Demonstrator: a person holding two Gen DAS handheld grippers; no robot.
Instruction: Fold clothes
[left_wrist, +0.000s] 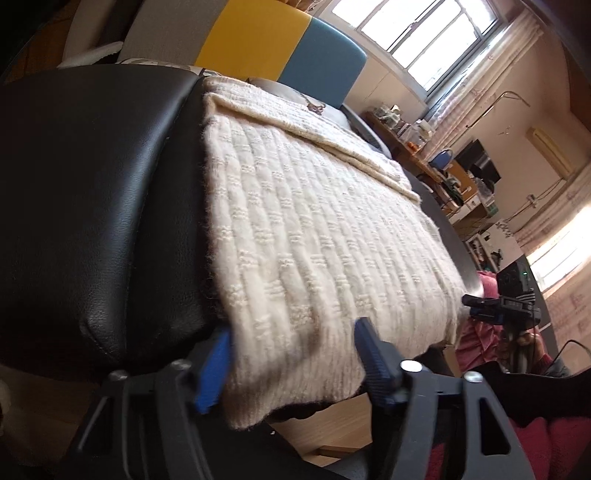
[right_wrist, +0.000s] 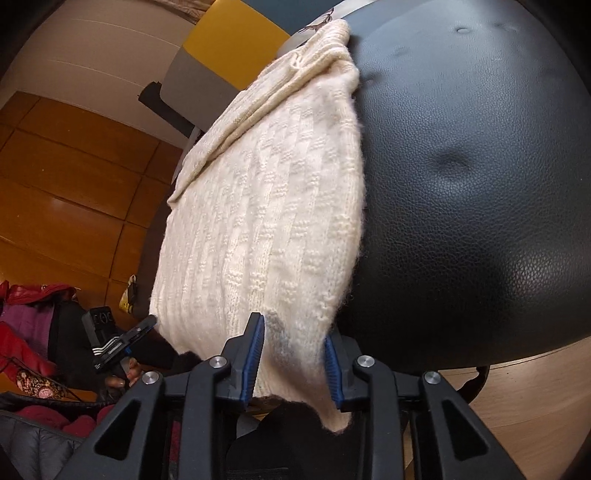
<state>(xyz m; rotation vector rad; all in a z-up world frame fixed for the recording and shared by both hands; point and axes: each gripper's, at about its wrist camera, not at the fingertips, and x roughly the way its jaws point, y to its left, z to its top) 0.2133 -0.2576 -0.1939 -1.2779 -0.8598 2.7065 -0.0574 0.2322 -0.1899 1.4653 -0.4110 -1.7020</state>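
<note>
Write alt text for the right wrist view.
A cream knitted sweater lies folded on a black leather seat, its near edge hanging between the blue pads of the right claw. The left claw reaches in at the sweater's other near corner.

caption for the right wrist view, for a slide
Right gripper straddles the near hem of a cream knit sweater on a black leather seat.

Sweater (left_wrist: 314, 229) flat on the cushion (left_wrist: 92, 206) — near hem overhanging its edge, between each hand-held gripper's fingers.
</note>
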